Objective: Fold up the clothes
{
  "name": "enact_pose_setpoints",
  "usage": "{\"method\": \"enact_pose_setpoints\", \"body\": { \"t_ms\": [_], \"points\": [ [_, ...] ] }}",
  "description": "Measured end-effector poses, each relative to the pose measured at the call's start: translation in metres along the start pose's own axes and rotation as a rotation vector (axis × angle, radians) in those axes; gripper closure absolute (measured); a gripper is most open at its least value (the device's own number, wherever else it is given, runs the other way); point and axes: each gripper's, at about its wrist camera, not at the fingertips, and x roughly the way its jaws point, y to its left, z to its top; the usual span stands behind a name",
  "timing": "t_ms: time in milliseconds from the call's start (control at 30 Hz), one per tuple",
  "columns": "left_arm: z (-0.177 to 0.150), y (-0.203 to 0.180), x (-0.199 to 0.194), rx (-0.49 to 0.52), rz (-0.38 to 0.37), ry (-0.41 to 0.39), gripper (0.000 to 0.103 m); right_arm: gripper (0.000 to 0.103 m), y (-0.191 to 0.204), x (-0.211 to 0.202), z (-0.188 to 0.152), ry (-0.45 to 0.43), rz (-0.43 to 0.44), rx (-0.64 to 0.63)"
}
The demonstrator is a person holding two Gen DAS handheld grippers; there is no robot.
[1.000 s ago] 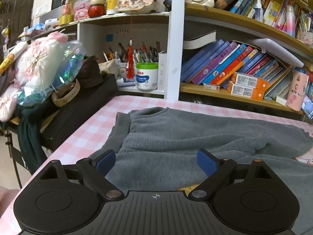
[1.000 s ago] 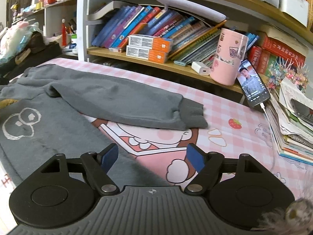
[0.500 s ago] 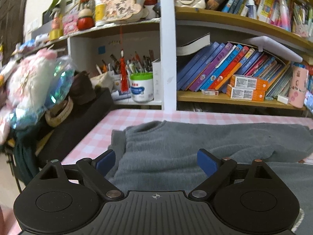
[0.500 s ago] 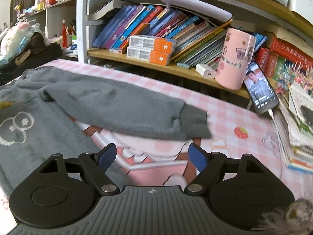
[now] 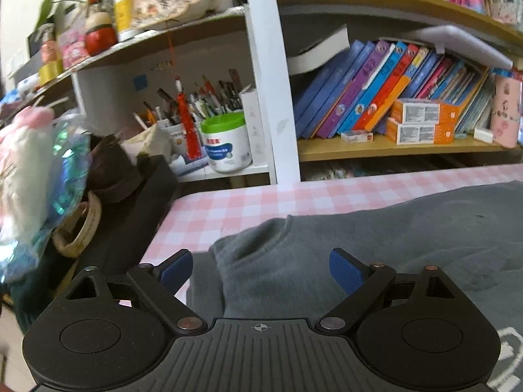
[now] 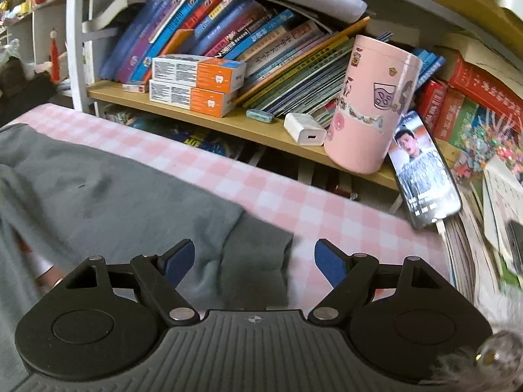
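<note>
A grey sweatshirt [image 5: 376, 245] lies spread on the pink checked table [image 5: 235, 202]. My left gripper [image 5: 261, 271] is open, its blue pads astride the garment's left shoulder corner. In the right wrist view the sweatshirt's sleeve [image 6: 114, 202] runs across the table and ends in a darker cuff [image 6: 258, 254]. My right gripper [image 6: 255, 261] is open, and the cuff lies between its blue pads. Whether either gripper touches the cloth cannot be told.
Bookshelves line the table's far edge. A green-lidded tub [image 5: 225, 143] and pens stand at left, with a pile of bags [image 5: 39, 176] off the table's left edge. A pink cup [image 6: 369, 107], a phone [image 6: 421, 170], a charger [image 6: 304, 129] and stacked papers [image 6: 483, 215] are at right.
Both grippers have moved forward and lower over the garment. The left now frames the shoulder corner, and the right now frames the sleeve cuff. Both have stayed open.
</note>
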Motion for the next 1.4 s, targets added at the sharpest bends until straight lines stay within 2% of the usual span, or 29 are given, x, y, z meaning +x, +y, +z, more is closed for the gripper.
{"method": "enact_pose_setpoints", "body": {
  "t_ms": [267,467,600,767,933,1100,1233,1300,1367,1400],
  "points": [
    [0.029,-0.017,0.055,0.147,-0.085,0.032,0.011,0.026,-0.004,0.044,0.033,0.012,0.036,-0.015],
    [0.034,-0.029,0.089,0.248,-0.13,0.046,0.012,0.026,0.003,0.075,0.043,0.054,0.075,-0.08],
    [0.034,-0.027,0.107,0.285,-0.152,0.078,0.012,0.029,-0.001,0.09,0.045,0.092,0.113,-0.085],
    [0.032,-0.02,0.128,0.3,-0.151,0.14,0.012,0.036,-0.009,0.1,0.039,0.136,0.153,-0.044],
    [0.031,-0.013,0.14,0.257,-0.192,0.169,0.012,0.036,-0.017,0.104,0.034,0.149,0.189,0.017],
    [0.033,0.005,0.15,0.151,-0.274,0.226,0.012,0.035,-0.02,0.106,0.034,0.148,0.208,0.035],
    [0.028,0.013,0.151,0.088,-0.305,0.233,0.012,0.036,-0.019,0.104,0.03,0.13,0.206,0.044],
    [0.026,0.016,0.151,0.056,-0.318,0.241,0.012,0.043,-0.018,0.102,0.028,0.121,0.21,0.045],
    [0.025,0.016,0.148,0.039,-0.329,0.25,0.014,0.059,-0.016,0.098,0.027,0.115,0.224,0.041],
    [0.024,0.015,0.146,0.031,-0.334,0.254,0.017,0.064,-0.015,0.095,0.026,0.113,0.231,0.046]
  ]
}}
